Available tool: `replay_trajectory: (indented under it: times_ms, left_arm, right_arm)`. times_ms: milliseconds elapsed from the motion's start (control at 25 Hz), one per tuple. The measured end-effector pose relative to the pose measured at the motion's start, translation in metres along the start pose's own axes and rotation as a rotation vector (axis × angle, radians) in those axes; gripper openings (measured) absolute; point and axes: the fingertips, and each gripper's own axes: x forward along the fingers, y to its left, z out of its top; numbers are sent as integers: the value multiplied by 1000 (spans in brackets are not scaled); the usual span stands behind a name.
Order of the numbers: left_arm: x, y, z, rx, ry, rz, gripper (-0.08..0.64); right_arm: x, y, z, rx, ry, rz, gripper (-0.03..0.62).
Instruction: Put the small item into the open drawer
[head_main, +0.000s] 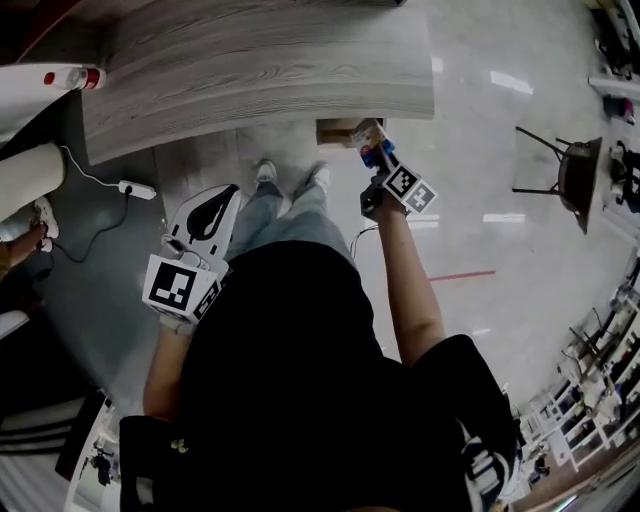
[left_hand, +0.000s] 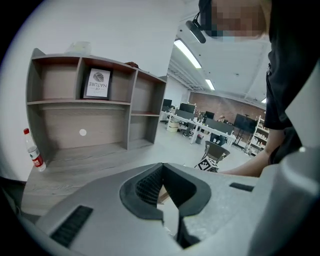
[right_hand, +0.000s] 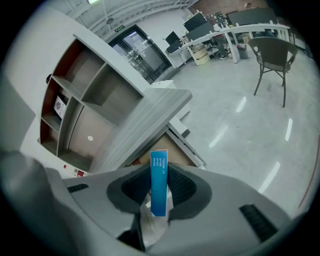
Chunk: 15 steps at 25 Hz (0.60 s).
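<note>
Head view, right gripper (head_main: 380, 160): you hold it out in front of you at the desk's near edge, with its marker cube toward you.
Head view, small blue box (head_main: 368, 140): it sits at the tips of your right gripper, just over the open drawer (head_main: 338, 130).
Head view, drawer: it is pulled out from under the grey wood-grain desk (head_main: 260, 70), in front of your feet.
Head view, left gripper (head_main: 208, 222): you hold it low at your left side, well apart from the drawer.
Left gripper view, left gripper (left_hand: 162, 167): its dark pads meet at the tips with nothing between them.
Left gripper view, surroundings: your gripper faces the desk top, a shelf unit (left_hand: 95, 105) at its back and a red-capped bottle (left_hand: 33, 152) at the left.
Right gripper view, right gripper (right_hand: 159, 170): your jaws stand at a narrow gap, clamped on the blue box (right_hand: 159, 185).
Right gripper view, blue box: it stands on edge between the pads and pokes out past the tips.
Right gripper view, drawer (right_hand: 175, 152): its open brown inside lies right behind the box, under the desk edge (right_hand: 145, 125).
</note>
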Motion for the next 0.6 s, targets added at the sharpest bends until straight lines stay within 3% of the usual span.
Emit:
replay_trajectory:
  times_ms: [280, 600]
  left_arm:
    - [-9, 4, -10, -3, 18, 46, 2]
    - [-13, 7, -14, -13, 20, 63, 2]
  right_arm:
    - [26, -12, -1, 106, -5, 5, 100]
    - [43, -24, -8, 133, -5, -32, 110]
